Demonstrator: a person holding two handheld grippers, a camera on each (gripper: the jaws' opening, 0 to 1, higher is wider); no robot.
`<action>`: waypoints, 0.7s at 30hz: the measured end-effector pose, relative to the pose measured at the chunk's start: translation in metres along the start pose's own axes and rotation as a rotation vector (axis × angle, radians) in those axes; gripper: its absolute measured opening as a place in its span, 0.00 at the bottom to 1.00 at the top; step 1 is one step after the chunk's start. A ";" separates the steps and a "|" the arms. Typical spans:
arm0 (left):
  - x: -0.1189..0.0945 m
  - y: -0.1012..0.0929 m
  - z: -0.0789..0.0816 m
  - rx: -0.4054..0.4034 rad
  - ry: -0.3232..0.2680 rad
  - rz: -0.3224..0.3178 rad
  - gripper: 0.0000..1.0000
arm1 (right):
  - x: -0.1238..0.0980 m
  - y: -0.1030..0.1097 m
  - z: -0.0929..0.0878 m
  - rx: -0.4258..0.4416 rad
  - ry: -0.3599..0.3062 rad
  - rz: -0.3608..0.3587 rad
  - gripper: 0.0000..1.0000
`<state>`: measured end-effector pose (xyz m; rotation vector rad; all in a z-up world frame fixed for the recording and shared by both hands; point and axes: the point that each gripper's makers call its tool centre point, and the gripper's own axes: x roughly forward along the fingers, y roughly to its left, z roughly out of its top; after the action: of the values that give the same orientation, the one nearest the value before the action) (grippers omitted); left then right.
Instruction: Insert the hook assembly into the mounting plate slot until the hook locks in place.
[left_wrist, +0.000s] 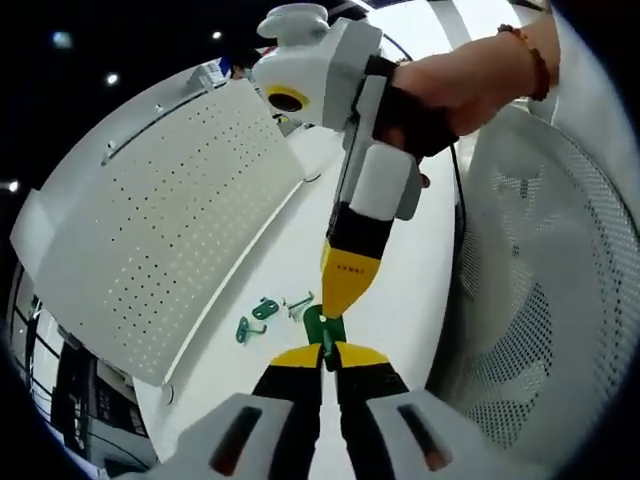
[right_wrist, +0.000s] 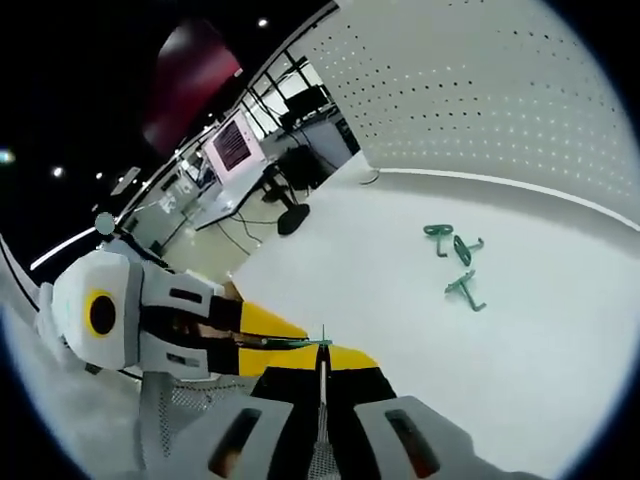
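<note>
A green hook piece (left_wrist: 324, 326) hangs above the white table, pinched from two sides. My left gripper (left_wrist: 328, 352) is shut on its lower end, yellow tips together. Held by a hand, my right gripper (left_wrist: 342, 298) comes down from above and shuts on the upper end. In the right gripper view the same piece (right_wrist: 296, 343) shows edge-on as a thin green strip between my right gripper (right_wrist: 320, 362) and the left gripper (right_wrist: 256, 338). The white perforated mounting plate (left_wrist: 150, 230) leans at the left, seen also (right_wrist: 500, 90) at the far side.
Three loose green hooks (right_wrist: 440, 236) (right_wrist: 464, 250) (right_wrist: 466, 290) lie on the white table (right_wrist: 400, 330) near the plate; two of them (left_wrist: 256, 318) (left_wrist: 300, 304) lie just beyond my jaws. A white mesh chair back (left_wrist: 540, 300) stands at the right. Office desks (right_wrist: 250, 170) stand far off.
</note>
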<state>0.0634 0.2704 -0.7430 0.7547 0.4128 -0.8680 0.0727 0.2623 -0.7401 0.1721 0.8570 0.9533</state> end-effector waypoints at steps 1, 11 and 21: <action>0.000 0.000 0.000 0.002 -0.001 0.001 0.04 | 0.000 0.000 0.000 -0.001 -0.001 0.000 0.00; -0.002 0.005 0.002 -0.046 -0.013 0.014 0.03 | -0.002 0.001 0.006 -0.036 -0.019 0.025 0.00; -0.006 0.019 0.011 -0.059 -0.048 0.062 0.03 | -0.007 0.005 0.023 -0.138 -0.093 0.033 0.01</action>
<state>0.0754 0.2739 -0.7237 0.6873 0.3690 -0.8112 0.0834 0.2647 -0.7183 0.1116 0.7028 1.0243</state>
